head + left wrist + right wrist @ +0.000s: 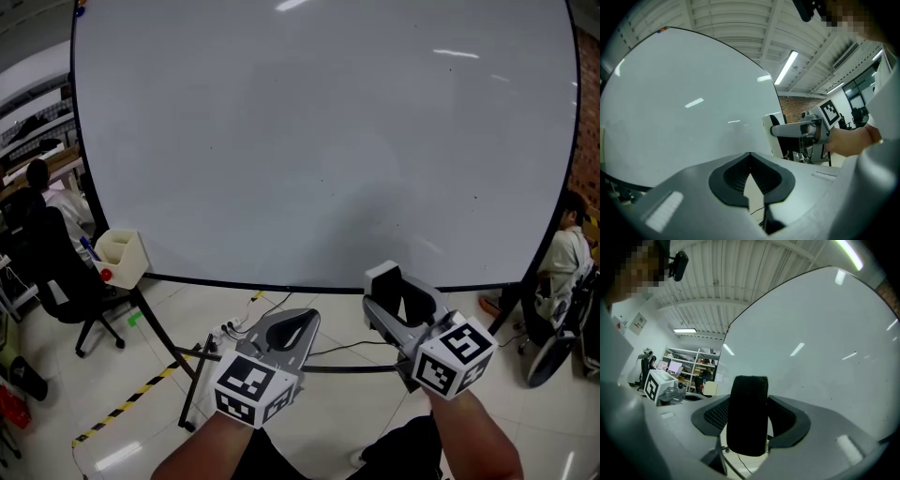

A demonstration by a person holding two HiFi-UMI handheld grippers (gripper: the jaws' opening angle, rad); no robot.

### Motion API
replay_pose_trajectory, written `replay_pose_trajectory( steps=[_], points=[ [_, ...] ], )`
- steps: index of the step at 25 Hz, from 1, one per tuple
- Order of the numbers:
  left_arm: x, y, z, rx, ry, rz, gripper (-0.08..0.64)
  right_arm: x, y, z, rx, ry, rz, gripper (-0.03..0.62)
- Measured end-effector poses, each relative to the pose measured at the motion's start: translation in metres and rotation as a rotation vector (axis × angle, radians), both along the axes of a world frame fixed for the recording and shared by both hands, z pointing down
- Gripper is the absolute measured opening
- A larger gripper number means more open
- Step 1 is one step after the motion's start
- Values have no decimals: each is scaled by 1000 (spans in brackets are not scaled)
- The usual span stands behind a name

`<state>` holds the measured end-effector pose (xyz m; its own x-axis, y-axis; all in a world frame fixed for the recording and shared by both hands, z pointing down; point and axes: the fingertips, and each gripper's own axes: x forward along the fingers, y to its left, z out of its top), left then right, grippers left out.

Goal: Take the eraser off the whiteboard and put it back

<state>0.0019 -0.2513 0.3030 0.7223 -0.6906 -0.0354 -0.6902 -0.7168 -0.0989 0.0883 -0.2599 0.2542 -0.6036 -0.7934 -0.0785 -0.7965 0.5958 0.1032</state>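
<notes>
Whiteboard (319, 141): fills most of the head view, surface blank, dark frame, standing on a black stand over a pale tiled floor (309, 412). Yellow-black tape strip (122, 408) on the floor at lower left.

Office chair (56, 272): black, left of the board. A seated person (562, 253) is at the board's right edge.

Forearms: both enter from the bottom edge of the head view and point at the board, roughly level.

Left gripper (289, 328): held back and low, below the board's bottom edge. Jaws together, nothing between them, confirmed in the left gripper view (750, 157).

Right gripper (398, 291): reaches further forward than the left, with its marker cube tilted toward the left. Jaws stand wide and are clamped on the eraser (748, 413).

Eraser: upright between the right pads, black felt face toward the gripper's camera, white body visible from above (382, 279). It sits in front of the board's lower edge, right of centre. Contact with the board surface cannot be told.

Cream box (120, 255): at the board's lower left corner, well apart from both grippers.
</notes>
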Motion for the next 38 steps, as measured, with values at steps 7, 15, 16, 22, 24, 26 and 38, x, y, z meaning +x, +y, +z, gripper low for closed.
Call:
replay_pose_trajectory(
  steps=[7, 15, 16, 22, 24, 26, 38],
  points=[
    [4, 2, 2, -2, -5, 7, 17, 8, 20, 6, 50, 62, 23, 243],
    [5, 5, -2, 0, 4, 16, 17, 25, 26, 14, 43, 41, 52, 244],
    [5, 5, -3, 1, 3, 16, 17, 26, 26, 14, 43, 40, 54, 244],
    [7, 8, -2, 3, 4, 21, 17, 28, 25, 14, 47, 49, 61, 244],
    [6, 7, -3, 5, 7, 19, 17, 26, 25, 15, 49, 53, 59, 243],
    [5, 6, -3, 5, 10, 14, 17, 25, 24, 15, 52, 55, 58, 242],
    [6, 7, -4, 15, 12, 14, 17, 26, 20, 23, 38, 65, 65, 243]
  ],
)
